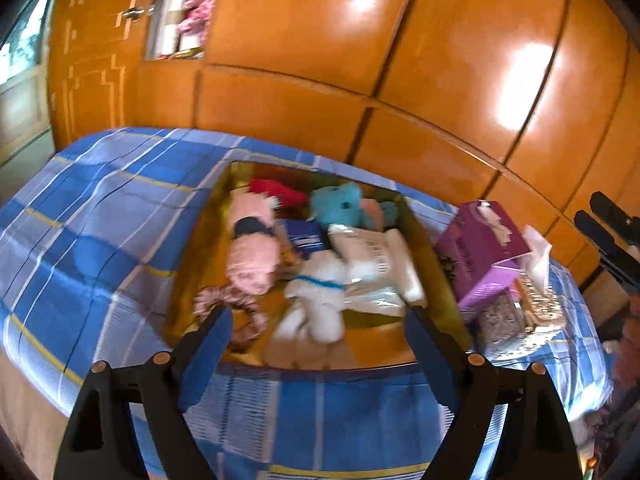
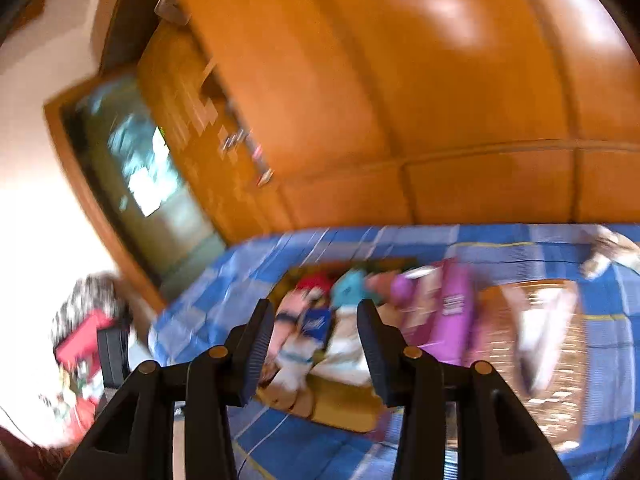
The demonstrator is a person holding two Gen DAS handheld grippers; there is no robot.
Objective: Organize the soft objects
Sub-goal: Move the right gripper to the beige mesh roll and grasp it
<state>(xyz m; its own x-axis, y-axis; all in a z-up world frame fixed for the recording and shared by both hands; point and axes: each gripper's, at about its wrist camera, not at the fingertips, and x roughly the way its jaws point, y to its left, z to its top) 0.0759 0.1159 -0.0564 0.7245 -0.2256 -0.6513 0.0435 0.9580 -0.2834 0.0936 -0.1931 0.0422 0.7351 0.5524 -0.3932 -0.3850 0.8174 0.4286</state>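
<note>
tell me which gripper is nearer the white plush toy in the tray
Left. The left gripper hangs open just over the white plush toy. The right gripper, also open, sits farther back toward the purple tissue box side.

A glossy orange-brown wooden wardrobe fills the wall behind the bed, its panels split by dark seams and carrying bright patches of reflected light. The bed wears a blue, white and yellow checked cover. Left of the wardrobe stands a carved wooden door with a metal handle. A window with daylight shows, blurred, in the right wrist view.
</note>
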